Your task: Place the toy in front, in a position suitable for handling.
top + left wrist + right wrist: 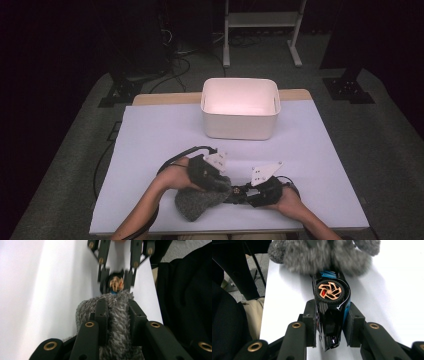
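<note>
High view: white bin [240,120] (open-topped) stands beyond both claws.

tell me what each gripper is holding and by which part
The left gripper pinches a fold of the grey fuzzy cloth. The right gripper clamps the black toy car across its sides.

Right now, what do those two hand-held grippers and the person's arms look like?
Both the left gripper and the right gripper are black, with jointed jaw links pinned by brass-coloured rivets. Each carries a pale three-cornered plate with small dark holes on top, and black cables trail from them. The forearms are bare, with no sleeves in sight.
</note>
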{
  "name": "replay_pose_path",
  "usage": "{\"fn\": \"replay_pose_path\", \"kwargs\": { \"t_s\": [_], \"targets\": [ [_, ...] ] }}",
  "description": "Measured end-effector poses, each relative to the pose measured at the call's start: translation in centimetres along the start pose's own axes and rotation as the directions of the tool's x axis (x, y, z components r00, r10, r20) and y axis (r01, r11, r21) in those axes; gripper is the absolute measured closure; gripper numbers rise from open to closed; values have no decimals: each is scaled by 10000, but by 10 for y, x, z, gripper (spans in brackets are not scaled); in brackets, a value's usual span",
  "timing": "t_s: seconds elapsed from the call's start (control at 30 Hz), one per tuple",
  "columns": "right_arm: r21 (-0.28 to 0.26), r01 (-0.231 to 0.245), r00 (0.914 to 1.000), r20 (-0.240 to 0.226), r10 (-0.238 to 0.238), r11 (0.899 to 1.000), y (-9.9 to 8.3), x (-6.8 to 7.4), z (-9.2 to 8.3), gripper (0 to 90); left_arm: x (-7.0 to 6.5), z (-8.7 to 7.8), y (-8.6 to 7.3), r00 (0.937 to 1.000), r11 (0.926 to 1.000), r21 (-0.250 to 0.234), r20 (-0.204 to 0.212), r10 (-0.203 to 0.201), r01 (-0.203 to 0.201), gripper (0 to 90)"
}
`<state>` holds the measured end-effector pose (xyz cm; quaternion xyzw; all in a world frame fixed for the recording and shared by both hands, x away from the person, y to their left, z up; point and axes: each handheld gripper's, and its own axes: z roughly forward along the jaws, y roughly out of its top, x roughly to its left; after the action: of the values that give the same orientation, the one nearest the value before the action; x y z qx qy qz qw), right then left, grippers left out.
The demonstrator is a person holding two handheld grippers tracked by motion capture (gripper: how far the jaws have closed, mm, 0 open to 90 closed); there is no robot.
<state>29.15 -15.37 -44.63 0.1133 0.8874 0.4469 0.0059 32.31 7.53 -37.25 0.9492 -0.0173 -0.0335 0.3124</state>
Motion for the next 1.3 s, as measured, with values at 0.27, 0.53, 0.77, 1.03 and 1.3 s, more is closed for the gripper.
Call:
{"fn": "replay_pose_path", "kwargs": {
  "t_s": [0.27,0.53,0.77,1.03,1.3],
  "targets": [
    [4,-55,10000,-57,55,10000,0,0,0,663,-5,-21,-32,9972,9976,-360,-435,-605,589,734],
    [8,-50,10000,-78,50,10000,0,-1,1,662,-4,-13,-21,9990,9986,-425,-301,-343,330,735],
    [21,-20,10000,-36,20,10000,0,-1,1,661,1,7,12,9993,9992,-138,75,374,-373,743],
    [-27,-69,10000,-69,69,10000,1,-2,1,659,5,23,41,9963,9965,-201,261,818,-813,755],
    [76,-13,10000,-85,13,10000,0,-2,3,657,8,31,39,9969,9984,-1,534,571,-571,751]
  ]
}}
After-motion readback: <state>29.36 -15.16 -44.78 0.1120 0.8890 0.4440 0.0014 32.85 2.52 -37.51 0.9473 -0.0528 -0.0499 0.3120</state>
